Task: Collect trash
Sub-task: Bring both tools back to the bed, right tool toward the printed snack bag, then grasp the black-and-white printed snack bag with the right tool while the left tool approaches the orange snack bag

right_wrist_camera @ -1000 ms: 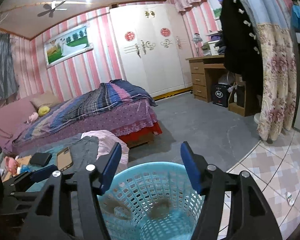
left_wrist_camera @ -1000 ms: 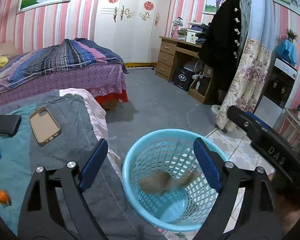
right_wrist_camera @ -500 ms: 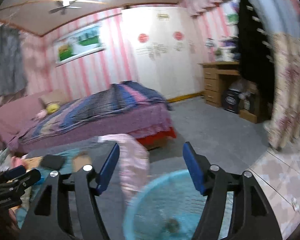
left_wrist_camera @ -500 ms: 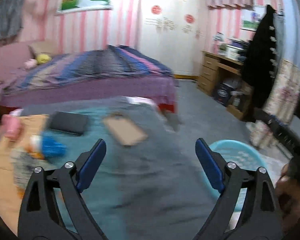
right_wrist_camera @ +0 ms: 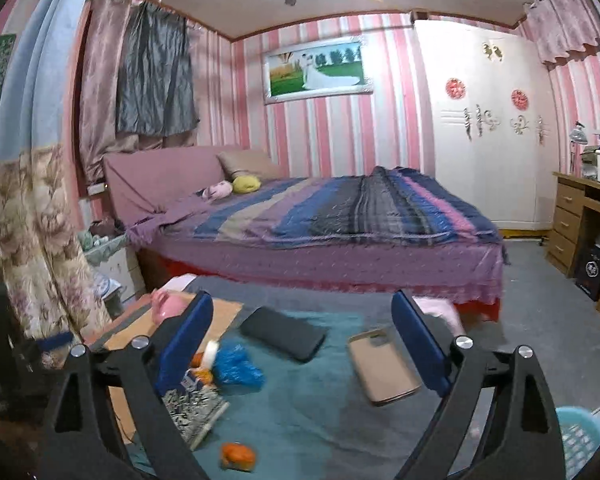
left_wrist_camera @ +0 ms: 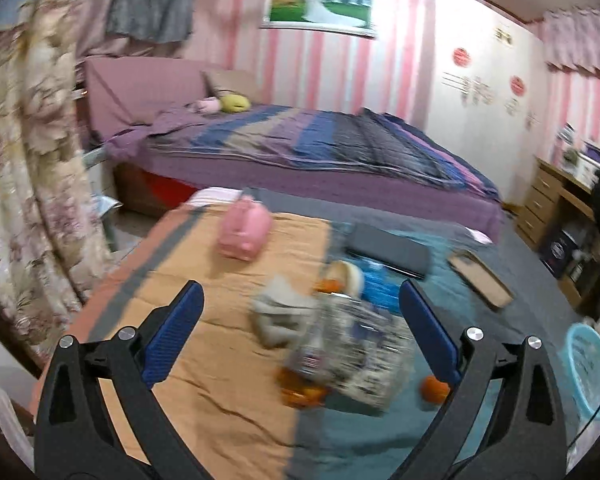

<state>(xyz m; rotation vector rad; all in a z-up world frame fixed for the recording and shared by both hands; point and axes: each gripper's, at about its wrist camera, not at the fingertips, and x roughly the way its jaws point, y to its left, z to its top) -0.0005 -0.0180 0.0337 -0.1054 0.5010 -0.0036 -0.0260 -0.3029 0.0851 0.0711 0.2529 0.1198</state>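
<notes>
Litter lies bunched just ahead of our left claw (left_wrist_camera: 298, 330), and we hold both claws spread wide with nothing between their blue pads, which we judge suits reaching for the next piece. Between the left claw's tips sit a crumpled grey wad (left_wrist_camera: 278, 314) and a printed wrapper (left_wrist_camera: 356, 354), thin and creased; orange peel scraps (left_wrist_camera: 302, 394) lie beneath the wrapper, and another orange scrap (left_wrist_camera: 434, 388) rests by the right tip. Our right claw (right_wrist_camera: 300, 344) hovers further back, with a crinkly blue plastic bag (right_wrist_camera: 236, 366) near its left pad and a flat phone case (right_wrist_camera: 382, 368) between its tips. The perforated blue basket (right_wrist_camera: 580, 440) waits at the far right, below the soft cloth-covered surface (left_wrist_camera: 228, 364), presumably so that trash drops in easily.
</notes>
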